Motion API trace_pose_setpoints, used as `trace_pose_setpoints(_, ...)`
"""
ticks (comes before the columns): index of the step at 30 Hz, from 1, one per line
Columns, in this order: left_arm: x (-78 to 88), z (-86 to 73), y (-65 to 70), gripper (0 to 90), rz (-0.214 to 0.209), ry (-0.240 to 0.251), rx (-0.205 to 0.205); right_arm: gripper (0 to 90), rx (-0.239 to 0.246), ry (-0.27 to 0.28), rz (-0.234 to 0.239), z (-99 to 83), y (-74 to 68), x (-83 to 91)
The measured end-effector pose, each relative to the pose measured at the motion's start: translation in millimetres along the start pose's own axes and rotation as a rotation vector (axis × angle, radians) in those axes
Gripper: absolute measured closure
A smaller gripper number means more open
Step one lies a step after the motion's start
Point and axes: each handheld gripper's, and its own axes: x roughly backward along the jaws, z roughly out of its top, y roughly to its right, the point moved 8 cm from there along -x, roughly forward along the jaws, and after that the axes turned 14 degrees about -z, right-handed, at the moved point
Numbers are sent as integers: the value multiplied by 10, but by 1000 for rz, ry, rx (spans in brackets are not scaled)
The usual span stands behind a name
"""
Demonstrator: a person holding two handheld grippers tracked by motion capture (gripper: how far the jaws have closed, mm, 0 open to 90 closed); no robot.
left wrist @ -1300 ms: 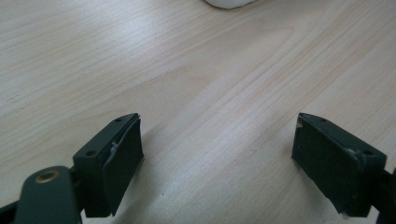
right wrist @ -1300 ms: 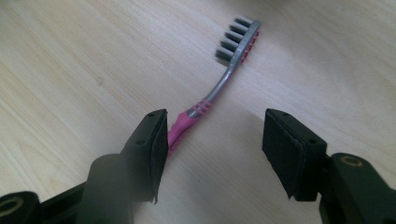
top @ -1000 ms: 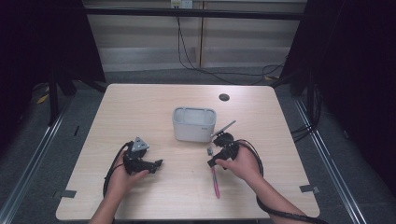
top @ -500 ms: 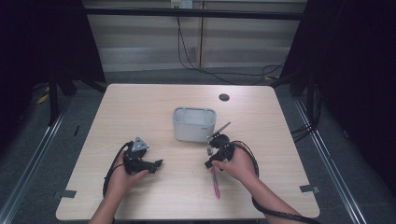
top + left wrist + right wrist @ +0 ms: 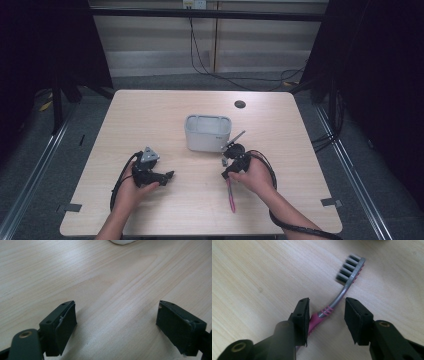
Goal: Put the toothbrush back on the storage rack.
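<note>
- The right tongs (image 5: pixel 327 312) straddle a pink and grey toothbrush (image 5: pixel 342 291) that lies on the pale wooden worktop (image 5: pixel 165 115).
- Their jaws have just been closing, with the toothbrush neck between them. The left jaw touches the pink part of the handle, while a gap shows between the right jaw and the neck, so the tongs are not yet clamped on it.
- The bristled head points away from the right tongs, clear of the jaws.
- In the high view the right tongs (image 5: pixel 226 165) sit just in front of a grey rectangular container (image 5: pixel 208 133), and the pink handle (image 5: pixel 230 196) runs back toward the person beside the right hand (image 5: pixel 255 176).
- The left tongs (image 5: pixel 116 322) stand wide open above bare wood, holding nothing.
- In the high view the left tongs (image 5: pixel 167 175) are well apart from the toothbrush, on the left half of the worktop, held by the left hand (image 5: pixel 131 187).
- A small dark round disc (image 5: pixel 240 104) lies near the far edge.
</note>
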Motion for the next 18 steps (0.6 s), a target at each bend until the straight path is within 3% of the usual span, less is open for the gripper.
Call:
trace_pose_setpoints(12, -1, 0, 0, 160, -1, 1, 1, 709, 6, 7, -14, -2, -14, 3)
trace_pose_setpoints(13, -1, 1, 1, 160, -1, 2, 0, 766, 3, 11, -11, -8, -18, 3)
trace_pose_setpoints(15, -2, 1, 1, 160, -1, 2, 1, 795, 5, 16, -18, -13, -13, 4)
trace_pose_setpoints(18, -1, 1, 1, 160, -1, 2, 1, 805, -3, 14, -16, -20, -15, 9)
